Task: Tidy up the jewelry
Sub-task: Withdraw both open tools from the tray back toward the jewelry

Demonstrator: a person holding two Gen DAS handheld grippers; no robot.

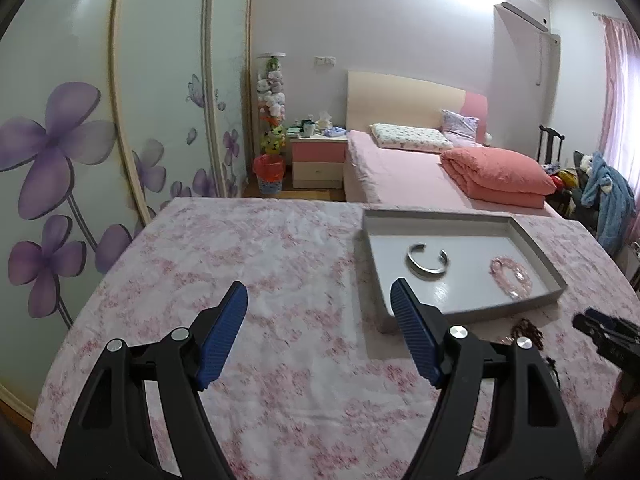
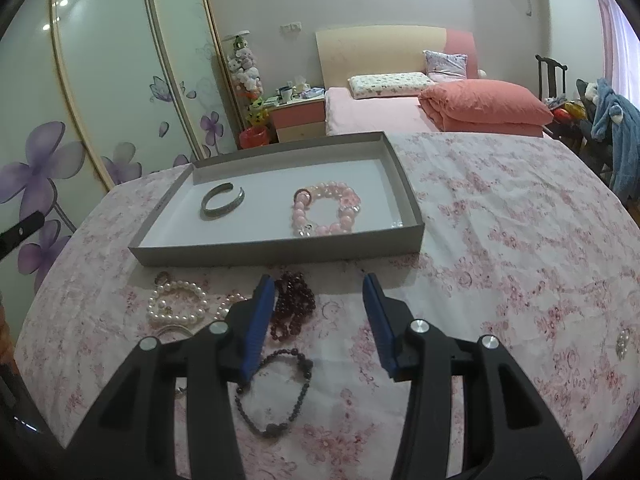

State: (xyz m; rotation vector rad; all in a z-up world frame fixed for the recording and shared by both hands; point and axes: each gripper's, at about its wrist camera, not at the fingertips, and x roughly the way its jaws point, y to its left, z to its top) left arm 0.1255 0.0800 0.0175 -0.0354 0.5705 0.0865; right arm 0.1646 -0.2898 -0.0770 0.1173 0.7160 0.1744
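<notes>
A grey shallow tray [image 2: 280,250] [image 1: 370,236] lies on the floral cloth. In it are a silver cuff bangle [image 2: 222,200] [image 1: 427,261] and a pink bead bracelet [image 2: 326,214] [image 1: 513,277]. In front of the tray on the cloth lie a white pearl bracelet [image 2: 176,304], a dark red bead bracelet [image 2: 294,306] [image 1: 526,330] and a black bead bracelet [image 2: 276,390]. My right gripper [image 2: 320,300] is open and empty, low over the cloth just right of the dark red beads. My left gripper [image 1: 318,304] is open and empty, left of the tray.
The table is covered with a pink floral cloth [image 2: 500,240]. A small brooch-like piece [image 2: 622,344] lies at the far right. Behind are a bed with an orange quilt [image 1: 496,176], a nightstand [image 1: 318,160] and flowered wardrobe doors [image 1: 60,140].
</notes>
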